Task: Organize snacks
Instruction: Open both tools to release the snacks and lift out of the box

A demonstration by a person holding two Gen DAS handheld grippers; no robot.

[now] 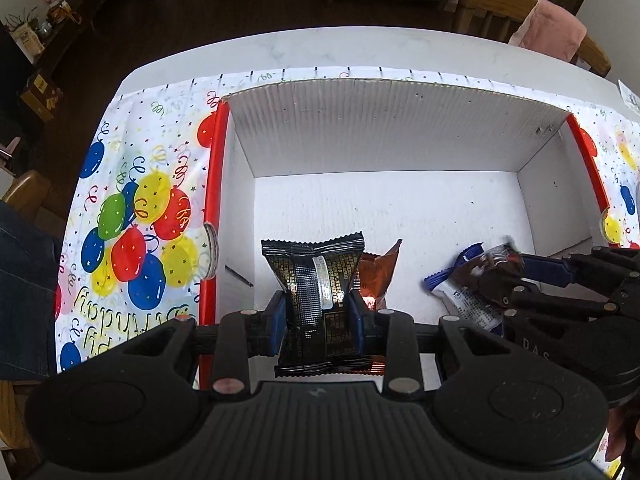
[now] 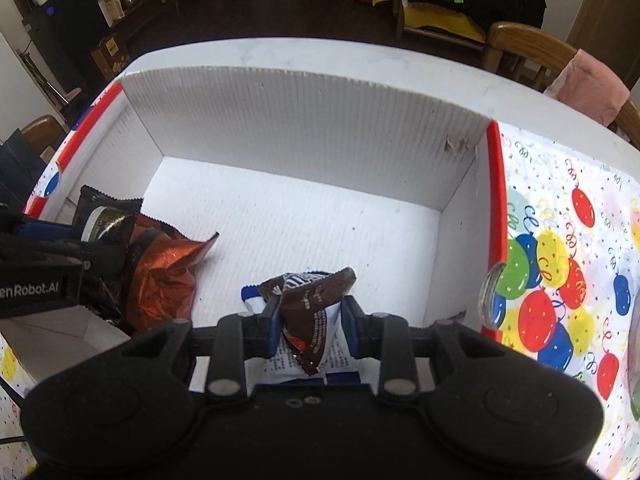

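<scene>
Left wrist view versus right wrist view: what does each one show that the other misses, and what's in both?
Only the left wrist view: the left claw from behind, shut on the black packet at its sides, and the tablecloth's lettering.

Only the right wrist view: the right claw from behind, shut on the brown and white packet, and a dark cabinet across the room.

Both: the white box, the orange wrapper lying inside it, both held packets over the box, and the balloon tablecloth.
</scene>
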